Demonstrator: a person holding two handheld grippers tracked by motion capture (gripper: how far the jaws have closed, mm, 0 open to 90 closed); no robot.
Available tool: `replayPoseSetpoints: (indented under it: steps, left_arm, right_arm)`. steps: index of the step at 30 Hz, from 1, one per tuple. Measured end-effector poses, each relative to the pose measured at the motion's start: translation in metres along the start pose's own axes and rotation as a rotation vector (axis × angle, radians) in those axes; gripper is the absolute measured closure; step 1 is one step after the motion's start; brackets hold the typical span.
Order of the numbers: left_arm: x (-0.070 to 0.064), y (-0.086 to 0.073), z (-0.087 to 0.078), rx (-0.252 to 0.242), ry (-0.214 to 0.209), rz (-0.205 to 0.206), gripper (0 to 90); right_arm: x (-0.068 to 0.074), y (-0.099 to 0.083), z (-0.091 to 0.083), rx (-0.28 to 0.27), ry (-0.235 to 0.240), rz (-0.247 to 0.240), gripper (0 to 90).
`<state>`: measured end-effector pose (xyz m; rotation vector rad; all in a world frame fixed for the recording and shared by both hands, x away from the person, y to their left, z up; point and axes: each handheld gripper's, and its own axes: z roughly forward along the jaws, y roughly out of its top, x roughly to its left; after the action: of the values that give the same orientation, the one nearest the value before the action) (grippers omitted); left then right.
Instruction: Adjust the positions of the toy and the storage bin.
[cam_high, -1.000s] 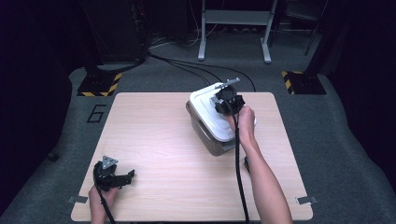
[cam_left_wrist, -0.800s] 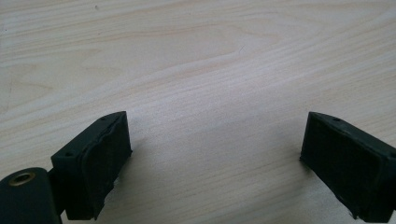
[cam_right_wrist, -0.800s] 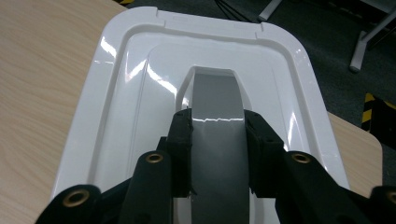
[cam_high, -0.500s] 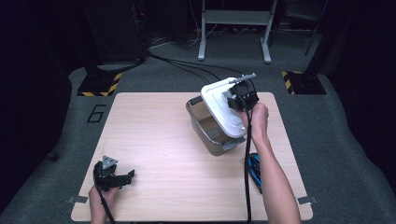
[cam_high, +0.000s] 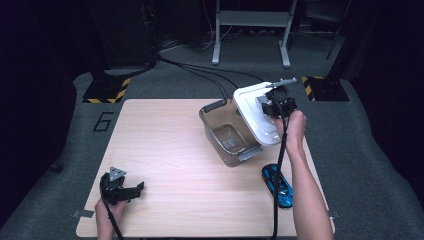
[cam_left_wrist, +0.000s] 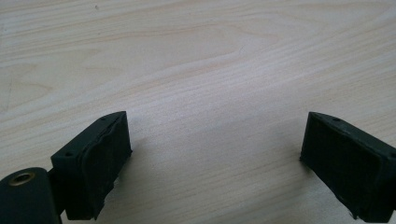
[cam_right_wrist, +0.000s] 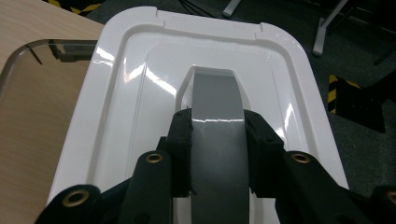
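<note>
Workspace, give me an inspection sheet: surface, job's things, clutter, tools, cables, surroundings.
Surface: wooden table, bare wood under the left tool.
Job's things: white lid lifted off, tilted beside the clear bin; bin open.
Clutter: blue toy car near the table's right edge.
Tools: right tool clamped on the lid's grey handle; left tool open, low over the table.
Cables: black cables on the floor behind.
Surroundings: dark floor, hazard-striped plates, metal stand.

left gripper: black body, grey three-cornered plate on top, black cable | right gripper: black jaws with ribbed pads, brass-ringed screw holes (four in view), black cable | forearms: bare, no sleeves
</note>
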<state>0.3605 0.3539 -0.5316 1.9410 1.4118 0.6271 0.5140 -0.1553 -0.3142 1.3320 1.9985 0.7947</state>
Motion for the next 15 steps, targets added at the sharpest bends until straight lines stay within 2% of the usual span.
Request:
replayPoseSetpoints:
  steps: [5,10,15]
  left_arm:
    - [0.0,0.0,0.0,-0.001,0.0,-0.001,8.1]
    - [0.0,0.0,0.0,0.004,-0.003,0.0,8.1]
    - [0.0,0.0,0.0,0.005,-0.004,0.0,8.1]
  right_arm:
    - [-0.012,-0.005,0.0,0.008,-0.022,0.026,66.7]
    - [-0.03,-0.014,0.005,0.03,-0.053,0.075,66.7]
    - [-0.041,-0.019,0.01,0.049,-0.076,0.101,66.7]
